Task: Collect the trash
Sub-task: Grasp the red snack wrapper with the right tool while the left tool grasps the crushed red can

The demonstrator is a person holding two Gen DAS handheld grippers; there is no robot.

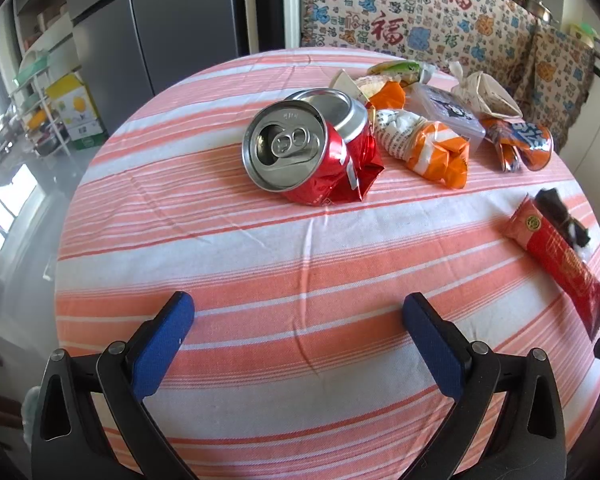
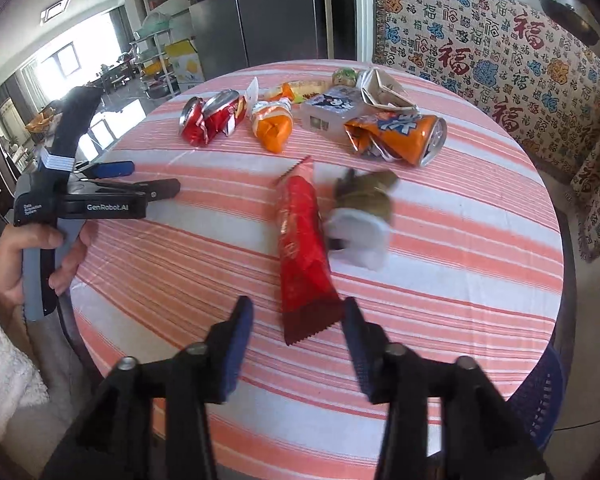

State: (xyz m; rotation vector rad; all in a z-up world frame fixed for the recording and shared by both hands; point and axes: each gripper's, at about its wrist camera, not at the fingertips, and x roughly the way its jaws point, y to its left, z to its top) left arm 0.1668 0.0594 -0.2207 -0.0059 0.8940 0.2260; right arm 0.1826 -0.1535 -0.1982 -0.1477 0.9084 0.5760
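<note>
The right gripper [image 2: 298, 330] hangs over the near edge of the round table [image 2: 480, 216], its jaws partly open and empty, with the tail of the red snack wrapper [image 2: 302, 248] lying between the fingertips, probably lined up as the next piece to collect. A blurred brown-and-white scrap [image 2: 360, 216] touches the wrapper at its 2 o'clock and could be dragged along. The left gripper [image 1: 298, 334] waits wide and empty above bare striped cloth, the crushed red can [image 1: 304, 152] at its 12 o'clock. Orange wrappers [image 1: 432, 148], a crushed orange can [image 2: 400, 136] and a clear plastic box [image 2: 332, 114] crowd the far side.
</note>
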